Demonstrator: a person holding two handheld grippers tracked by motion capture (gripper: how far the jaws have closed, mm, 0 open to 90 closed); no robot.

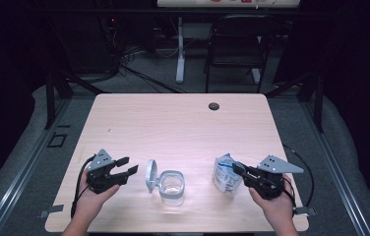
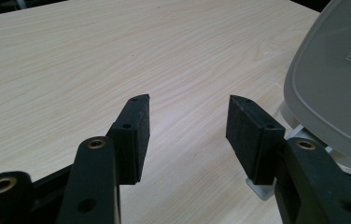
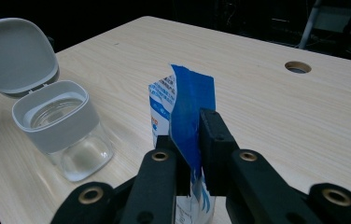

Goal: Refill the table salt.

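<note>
A clear glass jar (image 1: 172, 188) (image 3: 68, 135) with a grey collar stands near the table's front edge, its grey hinged lid (image 1: 151, 175) (image 3: 15, 56) (image 2: 337, 79) flipped open to the left. My left gripper (image 1: 125, 168) (image 2: 187, 126) is open just left of the lid, nothing between its pads. A blue and white pouch (image 1: 226, 174) (image 3: 176, 112) stands upright to the right of the jar. My right gripper (image 1: 238, 169) (image 3: 192, 154) is shut on the pouch's blue top edge.
The light wooden table (image 1: 178, 128) has a round cable hole (image 1: 214, 106) (image 3: 298, 67) at the back. A black chair (image 1: 239, 44) and a white table leg (image 1: 179, 49) stand on the floor beyond it.
</note>
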